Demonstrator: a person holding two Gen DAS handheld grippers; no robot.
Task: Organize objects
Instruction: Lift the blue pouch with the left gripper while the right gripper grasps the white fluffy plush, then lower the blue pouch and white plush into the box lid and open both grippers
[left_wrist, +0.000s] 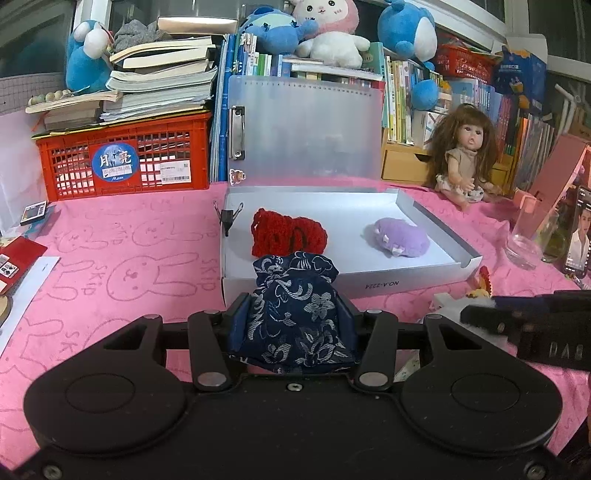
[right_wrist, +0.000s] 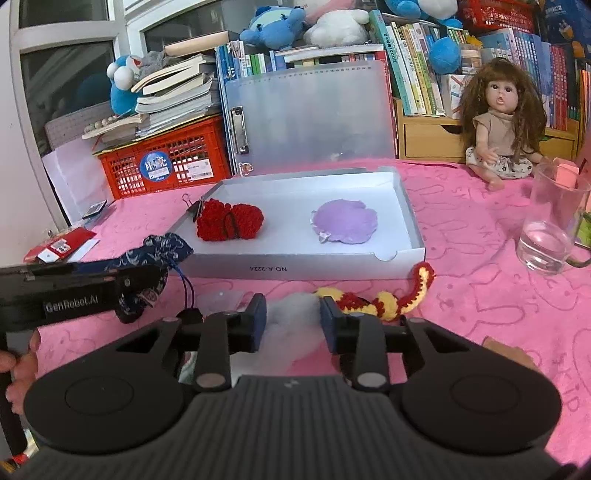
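Observation:
My left gripper (left_wrist: 295, 314) is shut on a navy floral cloth pouch (left_wrist: 295, 306) and holds it just in front of the near wall of the open white box (left_wrist: 406, 282). The pouch also shows in the right wrist view (right_wrist: 162, 251). Inside the box lie a red crocheted pouch (left_wrist: 288, 236) and a purple plush pouch (left_wrist: 400, 237). My right gripper (right_wrist: 293, 321) is open over a white fluffy piece (right_wrist: 291, 317), beside a yellow and red crocheted snake (right_wrist: 388, 299).
A red crate (left_wrist: 125, 162) with stacked books stands at the back left. A doll (right_wrist: 498, 122) sits at the back right. A glass mug (right_wrist: 550, 225) and a phone (left_wrist: 578, 236) stand at the right. The pink cloth (left_wrist: 110, 258) covers the table.

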